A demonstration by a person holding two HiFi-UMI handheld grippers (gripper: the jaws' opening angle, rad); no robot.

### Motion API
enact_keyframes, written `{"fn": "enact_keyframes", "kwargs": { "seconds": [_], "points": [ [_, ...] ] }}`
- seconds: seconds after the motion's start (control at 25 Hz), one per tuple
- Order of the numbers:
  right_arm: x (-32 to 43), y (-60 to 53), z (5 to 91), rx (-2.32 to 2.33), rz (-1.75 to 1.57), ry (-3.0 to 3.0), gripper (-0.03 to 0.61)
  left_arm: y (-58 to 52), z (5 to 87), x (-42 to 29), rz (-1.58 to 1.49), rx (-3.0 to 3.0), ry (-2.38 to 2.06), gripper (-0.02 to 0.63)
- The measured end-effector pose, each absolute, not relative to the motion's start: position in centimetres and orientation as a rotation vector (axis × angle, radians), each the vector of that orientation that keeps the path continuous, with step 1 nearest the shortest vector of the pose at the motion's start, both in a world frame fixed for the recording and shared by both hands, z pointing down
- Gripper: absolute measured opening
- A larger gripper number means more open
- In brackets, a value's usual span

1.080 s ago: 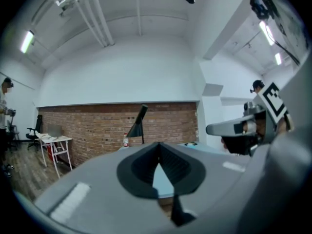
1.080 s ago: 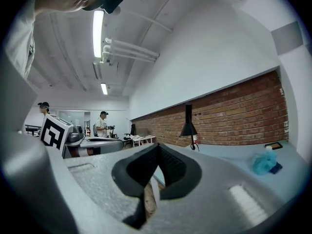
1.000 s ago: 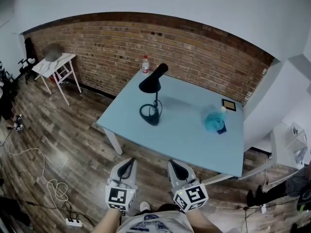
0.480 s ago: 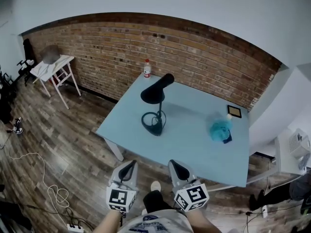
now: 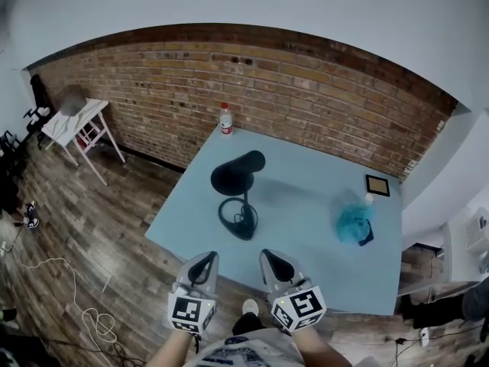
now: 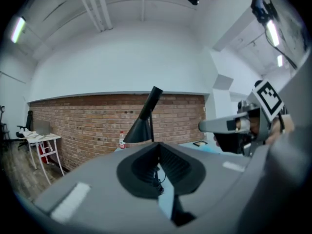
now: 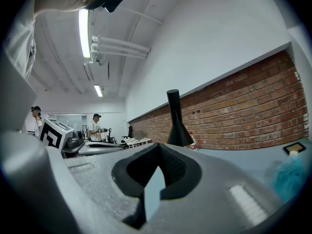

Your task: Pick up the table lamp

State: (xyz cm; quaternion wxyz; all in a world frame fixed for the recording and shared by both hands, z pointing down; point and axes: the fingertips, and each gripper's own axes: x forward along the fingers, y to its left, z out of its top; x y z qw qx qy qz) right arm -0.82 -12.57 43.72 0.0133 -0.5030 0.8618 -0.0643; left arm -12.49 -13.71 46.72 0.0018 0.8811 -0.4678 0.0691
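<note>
A black table lamp [image 5: 238, 176] stands on the light blue table [image 5: 306, 205], its round base [image 5: 238, 222] near the front left edge and its cone shade tilted over it. My left gripper [image 5: 202, 260] and right gripper [image 5: 271, 257] hang side by side at the table's near edge, just short of the base; both are shut and hold nothing. In the left gripper view the lamp [image 6: 144, 123] rises beyond the shut jaws of the left gripper [image 6: 158, 152]. The right gripper view has the lamp's shade [image 7: 178, 126] above the right gripper [image 7: 158, 155].
A small bottle [image 5: 225, 119] stands at the table's far corner by the brick wall [image 5: 306, 90]. A teal fluffy object [image 5: 353, 220] and a small dark frame [image 5: 377, 185] lie at the right. A white side table [image 5: 76, 117] stands far left; cables [image 5: 99, 319] lie on the floor.
Both grippers have moved forward together to the table's near edge, and the lamp now sits closer in front of them. Their jaws stayed shut.
</note>
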Motion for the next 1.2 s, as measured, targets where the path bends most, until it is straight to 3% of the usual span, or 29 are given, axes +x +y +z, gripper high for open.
{"fn": "enact_keyframes", "kwargs": {
  "seconds": [0.52, 1.2],
  "points": [
    [2.4, -23.1, 43.6, -1.482, -0.177, 2.716, -0.002, -23.4, 48.1, -9.5, 0.256, 2.76, -1.503, -0.009],
    [-0.2, -28.7, 42.2, -1.279, -0.106, 2.837, 0.002, -27.7, 50.6, -7.6, 0.278, 2.812, -1.374, -0.009]
  ]
}}
